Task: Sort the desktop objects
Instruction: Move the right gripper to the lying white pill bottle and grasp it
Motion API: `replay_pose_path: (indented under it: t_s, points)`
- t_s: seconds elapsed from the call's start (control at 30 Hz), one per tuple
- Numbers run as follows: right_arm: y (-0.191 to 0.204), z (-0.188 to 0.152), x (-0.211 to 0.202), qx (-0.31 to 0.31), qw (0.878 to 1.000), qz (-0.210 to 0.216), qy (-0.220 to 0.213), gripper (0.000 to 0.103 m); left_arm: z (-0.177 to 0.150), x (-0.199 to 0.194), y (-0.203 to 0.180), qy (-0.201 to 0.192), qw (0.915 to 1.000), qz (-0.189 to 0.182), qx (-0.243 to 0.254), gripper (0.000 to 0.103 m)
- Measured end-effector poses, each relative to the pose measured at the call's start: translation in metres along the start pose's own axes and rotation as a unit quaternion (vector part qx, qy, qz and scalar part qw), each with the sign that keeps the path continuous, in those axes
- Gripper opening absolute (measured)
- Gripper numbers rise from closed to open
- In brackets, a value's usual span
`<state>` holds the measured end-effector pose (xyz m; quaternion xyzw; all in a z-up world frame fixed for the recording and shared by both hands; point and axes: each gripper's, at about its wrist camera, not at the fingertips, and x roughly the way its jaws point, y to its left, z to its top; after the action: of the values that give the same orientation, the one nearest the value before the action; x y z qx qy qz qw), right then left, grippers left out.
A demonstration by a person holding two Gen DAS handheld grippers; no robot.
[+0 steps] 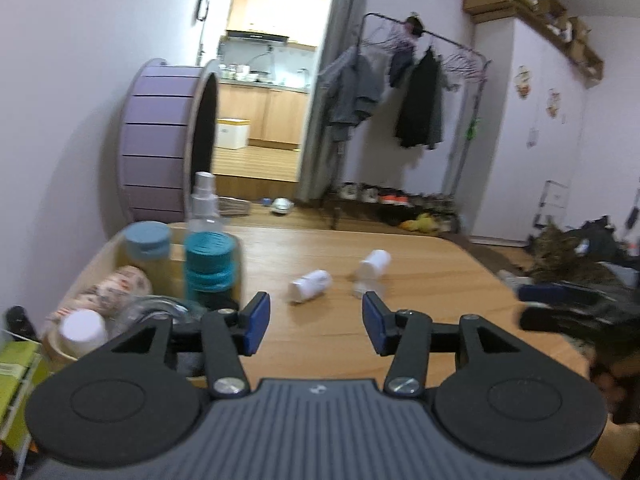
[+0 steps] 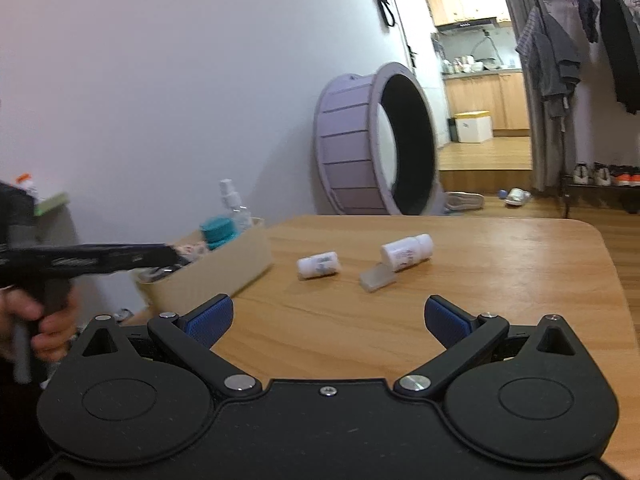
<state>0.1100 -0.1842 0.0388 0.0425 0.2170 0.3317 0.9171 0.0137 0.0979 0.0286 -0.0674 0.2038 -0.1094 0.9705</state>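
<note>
Two small white bottles lie on their sides on the wooden table (image 2: pixel 500 272): one nearer the box (image 1: pixel 311 285) (image 2: pixel 319 265), one farther right (image 1: pixel 375 263) (image 2: pixel 407 253). A small clear plastic piece (image 1: pixel 367 288) (image 2: pixel 377 278) lies beside the right one. A cardboard box (image 1: pixel 94 264) (image 2: pixel 216 276) at the table's left holds teal-lidded jars (image 1: pixel 210 258) (image 2: pixel 217 230), a spray bottle (image 1: pixel 206 204) (image 2: pixel 232 202) and other containers. My left gripper (image 1: pixel 316 326) is open and empty, hovering short of the bottles beside the box. My right gripper (image 2: pixel 328 322) is open and empty, nearer the table's front.
A purple cat wheel (image 1: pixel 168 140) (image 2: pixel 372 140) stands against the wall behind the table. A clothes rack (image 1: pixel 420 92) with shoes beneath it stands at the back right. A cat (image 1: pixel 560 256) sits right of the table. The left hand-held gripper shows in the right wrist view (image 2: pixel 88 260), over the box.
</note>
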Motion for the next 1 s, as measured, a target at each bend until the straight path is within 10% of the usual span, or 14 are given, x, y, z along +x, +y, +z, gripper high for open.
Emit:
replay_pose_path:
  t_s: [1.0]
  points:
    - [-0.065, 0.033, 0.171, -0.046, 0.995, -0.025, 0.089, 0.094, -0.016, 0.015, -0.005, 0.025, 0.9984, -0.051, -0.007, 0.062]
